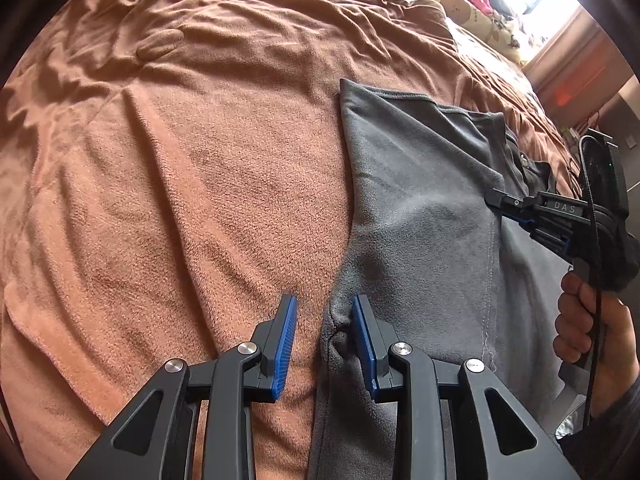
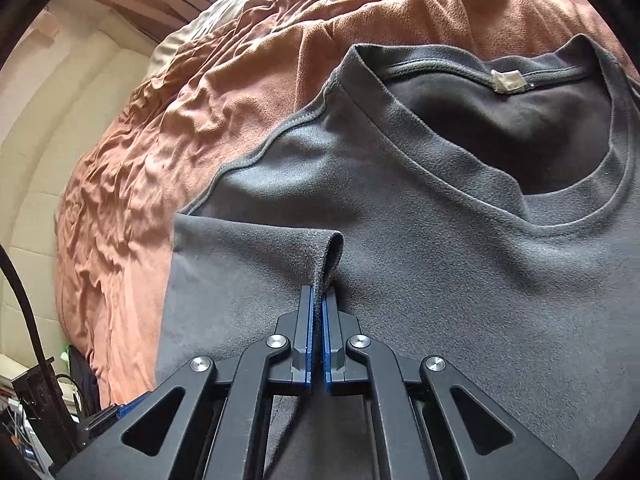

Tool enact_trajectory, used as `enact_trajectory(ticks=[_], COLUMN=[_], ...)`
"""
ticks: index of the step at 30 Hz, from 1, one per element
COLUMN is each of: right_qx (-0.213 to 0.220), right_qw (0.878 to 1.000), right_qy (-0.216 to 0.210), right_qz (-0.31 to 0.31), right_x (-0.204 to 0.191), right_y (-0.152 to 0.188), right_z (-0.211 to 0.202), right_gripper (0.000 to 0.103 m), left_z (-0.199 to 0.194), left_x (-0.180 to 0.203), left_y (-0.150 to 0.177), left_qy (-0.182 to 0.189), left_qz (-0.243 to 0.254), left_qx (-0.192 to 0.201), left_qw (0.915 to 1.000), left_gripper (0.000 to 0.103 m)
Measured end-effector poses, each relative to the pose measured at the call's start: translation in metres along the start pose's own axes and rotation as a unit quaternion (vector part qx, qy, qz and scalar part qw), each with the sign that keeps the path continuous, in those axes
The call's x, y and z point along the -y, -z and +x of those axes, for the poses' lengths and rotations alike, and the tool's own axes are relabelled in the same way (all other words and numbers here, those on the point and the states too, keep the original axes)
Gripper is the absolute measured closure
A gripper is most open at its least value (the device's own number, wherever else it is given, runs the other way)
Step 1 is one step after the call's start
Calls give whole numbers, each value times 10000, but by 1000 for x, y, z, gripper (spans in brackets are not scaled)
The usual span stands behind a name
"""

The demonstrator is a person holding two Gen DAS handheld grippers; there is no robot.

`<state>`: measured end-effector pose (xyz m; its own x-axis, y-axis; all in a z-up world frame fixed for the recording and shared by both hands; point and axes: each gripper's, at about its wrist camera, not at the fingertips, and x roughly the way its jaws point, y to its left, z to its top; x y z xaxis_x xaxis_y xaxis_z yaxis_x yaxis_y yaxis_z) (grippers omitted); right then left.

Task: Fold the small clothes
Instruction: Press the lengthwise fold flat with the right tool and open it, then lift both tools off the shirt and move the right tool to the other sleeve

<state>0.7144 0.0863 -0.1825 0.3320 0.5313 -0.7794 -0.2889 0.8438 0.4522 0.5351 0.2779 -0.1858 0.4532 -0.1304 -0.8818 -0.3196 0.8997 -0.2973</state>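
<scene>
Grey fleece shirt (image 2: 420, 240) lies flat on the rumpled brown blanket (image 1: 180, 180), neckline at 1 o'clock in the right wrist view with a white label (image 2: 507, 81) inside the collar. Right gripper (image 2: 319, 300) is clamped tight on a pinched ridge of the shirt's folded edge; fabric stands up between the blue pads (image 2: 307, 320), running toward 12. Left gripper (image 1: 325, 312) sits partly apart, straddling the shirt's side edge at 6 o'clock of its own view: one pad (image 1: 362, 332) touches the bunched grey hem, the other is over bare blanket, not pressing. A hand (image 1: 588, 320) at 3 o'clock holds the right tool's grip. Patterned pillows (image 1: 480, 8) at 1 o'clock.
</scene>
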Motion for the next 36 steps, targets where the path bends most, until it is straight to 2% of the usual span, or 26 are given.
enact_trajectory(ticks=[2, 5, 8, 15, 17, 19, 20, 21, 26, 29, 31, 34, 36], right_qx=[59, -47, -142, -226, -221, -99, -18, 24, 173, 358, 484, 602, 704], right_qw=[9998, 9998, 9998, 9997, 9996, 9995, 9994, 9992, 9983, 9965, 9948, 9925, 9899], right_qy=[173, 190, 110, 5, -6, 49, 102, 121, 186, 307, 443, 676, 790], right_qz=[-21, -34, 48, -112, -181, -279, -320, -371, -532, -687, -785, -826, -938], right_x=[0, -3, 0, 5, 8, 11, 12, 12, 10, 7, 5, 6, 3], right_y=[3, 2, -5, -1, 3, 8, 11, 15, 36, 50, 60, 75, 85], right_z=[-3, 2, 4, -25, -39, -57, -67, -76, -123, -157, -178, -209, -227], right_gripper=[103, 103, 103, 100, 89, 55, 51, 49, 49, 36, 26, 22, 22], left_z=[-2, -3, -1, -8, -15, -22, -27, -31, -61, -79, -90, -108, -121], left_x=[-2, -1, 2, 4, 6, 7, 9, 11, 27, 41, 53, 71, 82], left_y=[1, 2, 6, 13, 14, 15, 15, 16, 23, 29, 33, 41, 47], left_qy=[69, 130, 201, 27, -93, -136, -125, -125, -188, -186, -202, -285, -277], left_qz=[-63, -61, -9, 100, 122, 120, 120, 131, 237, 325, 441, 576, 612], left_qx=[38, 43, -65, -202, -152, -97, -54, -6, 261, 467, 559, 742, 860], left_qw=[9999, 9999, 9998, 9997, 9998, 9998, 9998, 9998, 9992, 9982, 9973, 9952, 9940], left_gripper=[73, 74, 87, 87, 86, 84, 79, 73, 57, 45, 43, 39, 33])
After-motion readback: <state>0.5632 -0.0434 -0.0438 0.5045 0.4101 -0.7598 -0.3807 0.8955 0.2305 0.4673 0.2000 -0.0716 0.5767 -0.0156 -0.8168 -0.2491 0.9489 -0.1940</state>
